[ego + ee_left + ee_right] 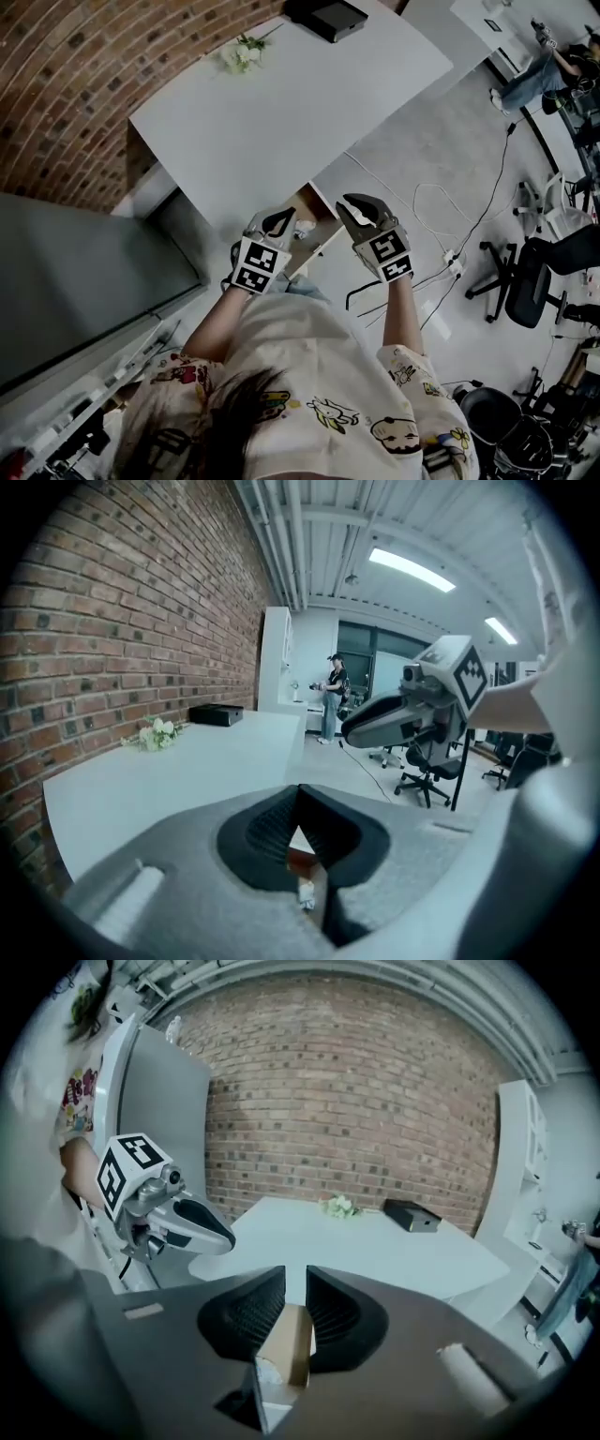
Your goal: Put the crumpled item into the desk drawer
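Left gripper [280, 222] flanks right gripper [360, 207], seemingly above drawer [317, 208].

the drawer [319, 211] is mostly hidden behind the left gripper [278, 225]; the crumpled item [306, 893] is too small to make out.

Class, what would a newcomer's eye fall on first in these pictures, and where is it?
The left hand-held gripper and right hand-held gripper, each with a black-and-white marker cube, sit side by side at the near edge of the white desk. Between them the wooden drawer stands open, with a small white crumpled item seemingly inside. A brick wall runs behind.
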Action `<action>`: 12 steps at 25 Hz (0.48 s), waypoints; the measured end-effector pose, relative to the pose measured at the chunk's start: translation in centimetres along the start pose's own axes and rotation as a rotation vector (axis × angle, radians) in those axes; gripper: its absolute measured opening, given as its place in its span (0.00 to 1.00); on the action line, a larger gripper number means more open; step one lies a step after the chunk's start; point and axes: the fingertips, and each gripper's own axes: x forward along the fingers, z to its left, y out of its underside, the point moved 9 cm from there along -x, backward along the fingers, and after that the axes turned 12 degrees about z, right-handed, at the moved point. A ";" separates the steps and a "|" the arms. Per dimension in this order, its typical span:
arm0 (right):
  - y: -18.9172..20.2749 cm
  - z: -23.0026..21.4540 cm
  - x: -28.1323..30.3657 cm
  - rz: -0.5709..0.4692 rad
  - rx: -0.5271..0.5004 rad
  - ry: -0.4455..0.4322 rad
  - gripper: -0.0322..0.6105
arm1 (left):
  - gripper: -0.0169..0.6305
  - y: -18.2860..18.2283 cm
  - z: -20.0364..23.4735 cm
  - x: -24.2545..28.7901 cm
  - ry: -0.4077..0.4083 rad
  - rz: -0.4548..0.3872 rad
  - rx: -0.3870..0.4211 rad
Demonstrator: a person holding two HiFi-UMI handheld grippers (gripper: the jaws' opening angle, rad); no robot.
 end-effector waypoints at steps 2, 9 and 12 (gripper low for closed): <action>-0.7 -0.2 -1.9 -0.061 0.039 0.034 0.16 | 0.02 -1.3 -0.1 -1.3 -0.004 -0.039 0.004; -2.9 -0.5 -7.5 -0.280 0.149 0.087 0.11 | 0.02 -5.1 -1.2 -4.5 0.002 -0.158 -0.011; -3.2 0.3 -8.7 -0.345 0.185 0.083 0.09 | 0.02 -5.9 -1.2 -5.8 -0.005 -0.201 -0.024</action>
